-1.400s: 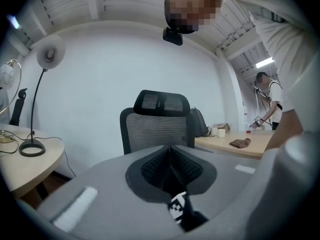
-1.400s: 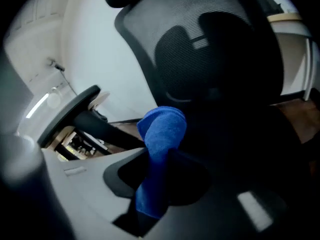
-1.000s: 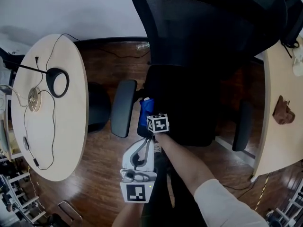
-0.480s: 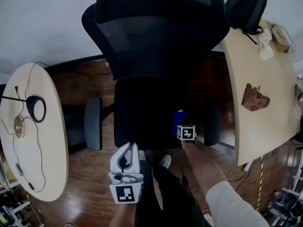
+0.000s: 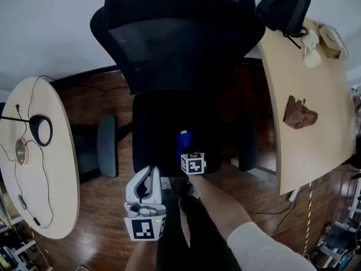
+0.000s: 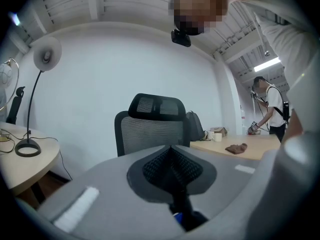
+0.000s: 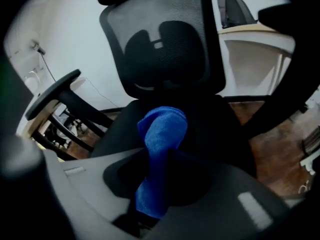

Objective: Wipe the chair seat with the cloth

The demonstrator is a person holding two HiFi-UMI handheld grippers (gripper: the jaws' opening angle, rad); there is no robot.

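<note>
Right gripper [image 5: 186, 153] is clamping the blue cloth [image 5: 183, 140], with its jaws pinching tight around the bunched lower end and no gap showing either side. Left gripper [image 5: 150, 175] is hanging off the front of the chair seat [image 5: 155, 129], over the wood floor [image 5: 107, 202]. Its jaws are pressing together on nothing, so it's sitting this one out.

The cloth is sitting over the front-middle of the seat, near the front edge. I honestly can't tell if it's touching the fabric or hovering just above.

My take on doing the wipe well:
- Tip the gripper so the soft wad is what's meeting the seat, not the hard jaw tips.
- Keep the pressure light and even.
- Run overlapping side-to-side passes, working from the front edge back. The seat is plain black, so it's easy to lose track of what's been covered.
- If the chair is the swivelling kind, which I'm guessing it is, steadying the armrest [image 5: 106, 145] with the free gripper could help.

The cloth is rolled into a fat sausage. Its long axis is running front-to-back along the seat, and its free rounded end is pointing away from the jaws toward the mesh backrest [image 5: 180, 44].
</note>
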